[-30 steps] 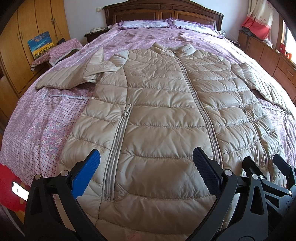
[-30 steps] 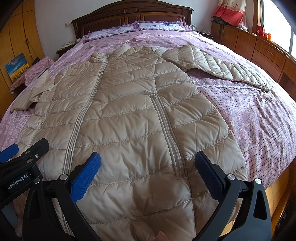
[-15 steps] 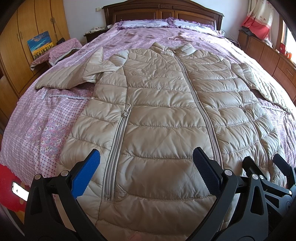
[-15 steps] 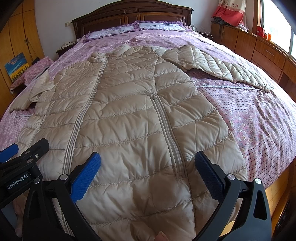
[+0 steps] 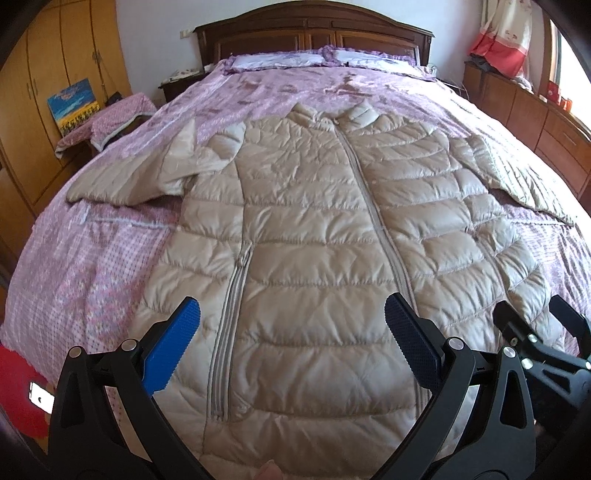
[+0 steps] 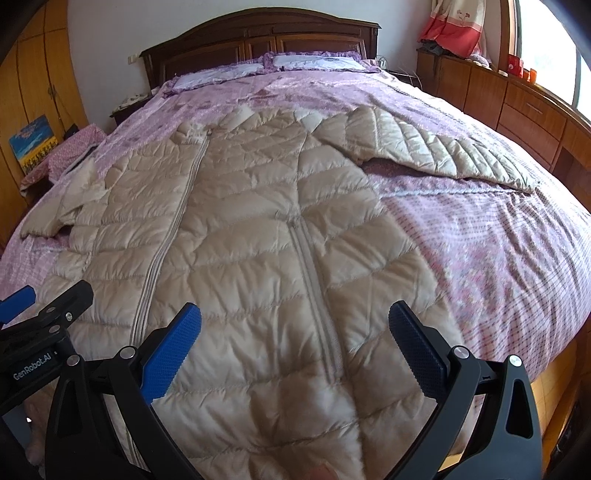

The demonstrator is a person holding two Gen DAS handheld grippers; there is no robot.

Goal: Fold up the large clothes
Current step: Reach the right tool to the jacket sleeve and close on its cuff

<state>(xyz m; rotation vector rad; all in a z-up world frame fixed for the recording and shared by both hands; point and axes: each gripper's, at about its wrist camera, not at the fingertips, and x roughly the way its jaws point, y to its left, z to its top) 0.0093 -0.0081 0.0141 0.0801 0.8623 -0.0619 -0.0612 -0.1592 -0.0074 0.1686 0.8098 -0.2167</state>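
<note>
A long beige quilted down coat (image 5: 314,229) lies flat, front up and zipped, on the bed, collar toward the headboard and both sleeves spread out. It also shows in the right wrist view (image 6: 236,236). My left gripper (image 5: 291,332) is open and empty, hovering above the coat's lower left part near the hem. My right gripper (image 6: 295,336) is open and empty above the lower right part. The right gripper also shows at the right edge of the left wrist view (image 5: 532,332). The left gripper shows at the left edge of the right wrist view (image 6: 44,306).
The bed has a purple patterned cover (image 5: 74,266) and a dark wooden headboard (image 5: 314,33). Wooden wardrobes (image 5: 44,74) stand on the left. A low wooden cabinet (image 6: 517,107) runs along the right under the window. A red item (image 5: 14,387) lies on the floor at the left.
Both views have tilted up and drawn back slightly, so the coat sits lower and smaller in frame. Both grippers stay open and empty.
</note>
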